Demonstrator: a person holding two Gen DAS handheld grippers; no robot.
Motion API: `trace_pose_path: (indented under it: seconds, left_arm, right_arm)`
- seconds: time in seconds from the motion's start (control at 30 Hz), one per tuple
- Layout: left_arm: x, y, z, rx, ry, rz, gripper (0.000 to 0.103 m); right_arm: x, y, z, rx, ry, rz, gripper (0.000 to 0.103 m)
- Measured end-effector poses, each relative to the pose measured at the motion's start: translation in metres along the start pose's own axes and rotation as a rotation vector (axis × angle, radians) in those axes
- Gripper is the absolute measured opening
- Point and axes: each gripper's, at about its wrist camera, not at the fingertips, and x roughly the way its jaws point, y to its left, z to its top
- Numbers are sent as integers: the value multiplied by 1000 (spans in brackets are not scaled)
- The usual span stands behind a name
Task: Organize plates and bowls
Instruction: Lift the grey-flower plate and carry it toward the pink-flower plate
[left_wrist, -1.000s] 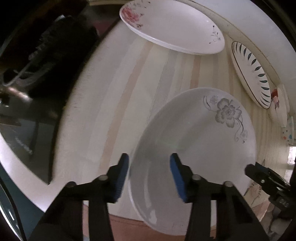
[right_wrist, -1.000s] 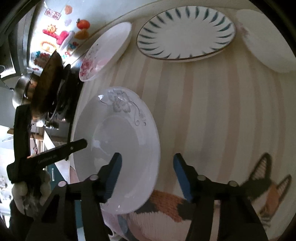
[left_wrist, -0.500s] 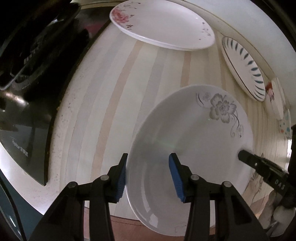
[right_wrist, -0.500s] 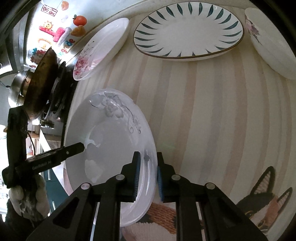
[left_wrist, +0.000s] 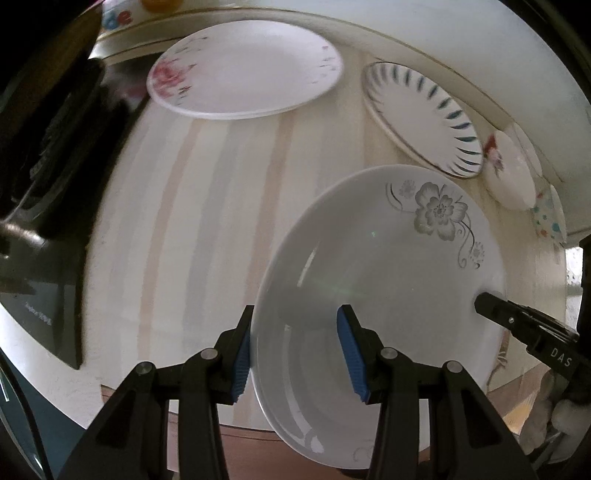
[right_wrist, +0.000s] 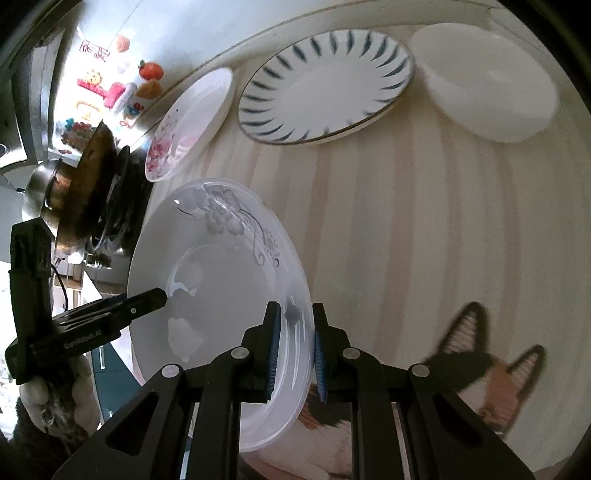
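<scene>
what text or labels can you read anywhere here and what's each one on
"DAS": white letters on the right gripper body, left wrist view.
"GenRobot.AI": on the left gripper body, right wrist view.
"de": coloured letters on the wall sticker at top left, cut off.
Red characters on a wall sticker: too blurred to read.
Small print on the stove top: too blurred to read.

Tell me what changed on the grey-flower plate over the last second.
The right claw, which stood open astride the rim a second ago, has closed on the grey-flower plate. The left claw kept its grip on the opposite rim. The plate now looks tilted up off the striped mat. The rose plate, the blue-dash plate and the white bowl stayed where they were.
</scene>
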Motion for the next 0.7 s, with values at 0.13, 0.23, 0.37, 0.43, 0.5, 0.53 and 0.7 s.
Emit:
trace_pose_path:
  seconds: [0.13,0.23,0.37,0.43,0.5,0.53,0.7]
  left_arm:
    - [4,-18,-3,34,10,-27,41]
    - [9,-40,-3,68,17,-48,41]
    - [19,-68,-2,108,26,-58,41]
    - [24,-80,1,113,34,-68,41]
    - [28,-90,3,123,38,-75,41]
    - [31,-97,4,128,41,-78,41]
    - [40,-118,4,158,45,-74,41]
  right_arm:
    - [-20,-19,-8,27,-17,-11,18]
    - [-34,-38,-12,52,-30,-16,18]
    - [-50,-68,-23,113,-41,-37,18]
    - [-56,-81,-28,131,-47,-49,18]
    - [-61,-92,-33,150,-51,-61,18]
    - [-62,-95,-34,156,-52,-63,18]
    - [-69,-122,-42,194,-51,-86,18]
